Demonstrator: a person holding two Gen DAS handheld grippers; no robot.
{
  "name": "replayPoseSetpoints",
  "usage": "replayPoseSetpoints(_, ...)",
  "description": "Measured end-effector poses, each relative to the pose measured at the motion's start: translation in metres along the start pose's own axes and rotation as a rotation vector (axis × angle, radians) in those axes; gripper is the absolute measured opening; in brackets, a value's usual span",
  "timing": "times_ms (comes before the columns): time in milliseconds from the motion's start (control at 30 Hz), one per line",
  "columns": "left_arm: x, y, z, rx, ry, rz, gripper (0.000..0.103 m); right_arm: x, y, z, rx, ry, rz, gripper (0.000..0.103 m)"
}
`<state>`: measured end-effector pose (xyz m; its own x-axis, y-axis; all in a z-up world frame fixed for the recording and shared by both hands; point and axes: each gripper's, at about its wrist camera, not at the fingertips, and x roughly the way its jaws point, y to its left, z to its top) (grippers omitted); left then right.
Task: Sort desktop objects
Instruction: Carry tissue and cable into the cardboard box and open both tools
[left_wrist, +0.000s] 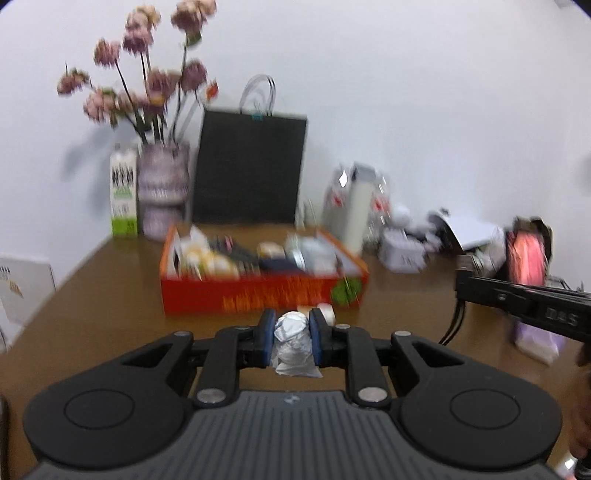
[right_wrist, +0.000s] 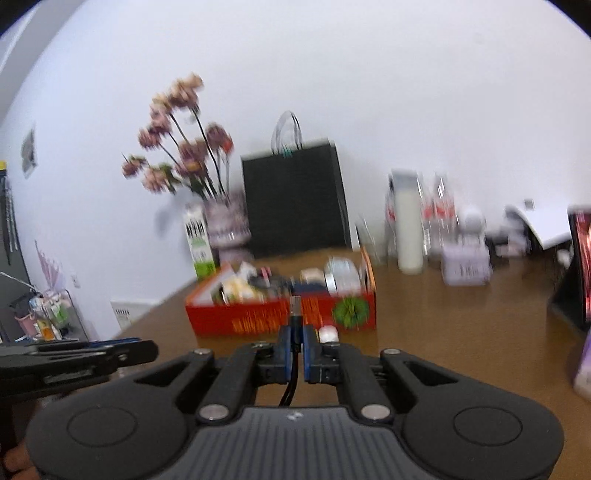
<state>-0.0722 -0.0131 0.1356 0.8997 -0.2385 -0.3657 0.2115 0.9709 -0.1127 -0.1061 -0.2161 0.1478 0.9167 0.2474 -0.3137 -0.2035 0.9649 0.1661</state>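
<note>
A plain white wall (left_wrist: 406, 74) runs behind a brown wooden table (left_wrist: 110, 288), meeting a second wall at a corner on the left, and the light is even and soft. Against the wall stand a vase of pink flowers (left_wrist: 162, 188), a green-and-white carton (left_wrist: 123, 192) just beside it, and an upright black paper bag (left_wrist: 249, 166) with looped handles. In the right wrist view, a cluttered shelf (right_wrist: 48, 314) shows at far left beyond the table's edge.

Even, bright indoor light is filling both views. Motion blur is smearing the flowers (left_wrist: 147, 70), red box (left_wrist: 258, 291) and far clutter. Fisheye distortion is bending the edges; dark corners are vignetting. The flowers are casting soft shadows on the wall (left_wrist: 406, 92).
</note>
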Motion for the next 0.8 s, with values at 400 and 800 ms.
replayPoseSetpoints(400, 0.138, 0.04, 0.121, -0.005, -0.017, 0.106, 0.02, 0.118, 0.008, 0.148, -0.128, -0.104, 0.079, 0.005)
replayPoseSetpoints(800, 0.317, 0.083, 0.046, -0.022, 0.397, 0.138, 0.033, 0.399, -0.027, 0.13, -0.107, 0.373, -0.004, 0.004)
